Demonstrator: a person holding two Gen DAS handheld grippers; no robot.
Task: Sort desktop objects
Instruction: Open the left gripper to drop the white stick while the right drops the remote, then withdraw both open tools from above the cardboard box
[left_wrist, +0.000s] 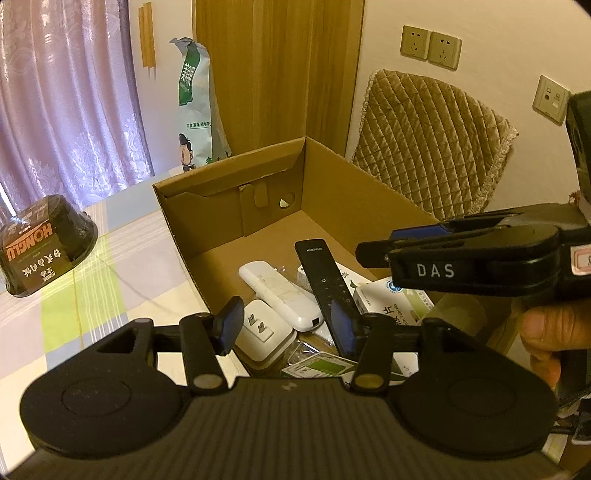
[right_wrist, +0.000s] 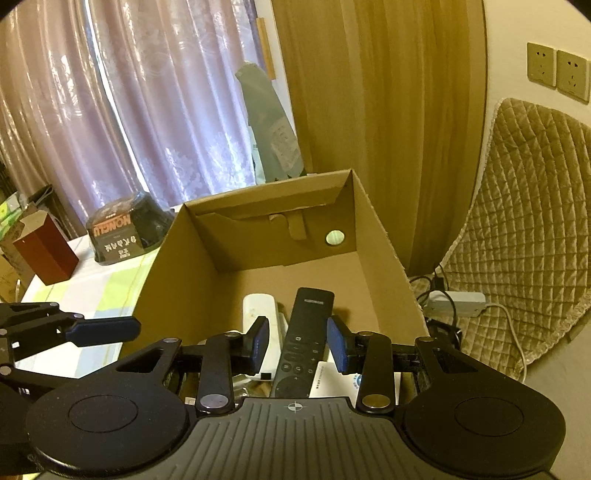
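An open cardboard box stands on the table. Lying in it are a black remote, a white remote, a white plug adapter and white medicine cartons. My left gripper hovers open over the box's near end, above the adapter and the white remote. My right gripper is also open, its pads either side of the black remote without touching it. In the left wrist view the right gripper reaches in from the right, held by a hand.
A black HONGLU bowl sits upside down on the checked tablecloth left of the box. A dark red box stands further left. A green-white bag stands behind the box. A quilted chair and power strip are on the right.
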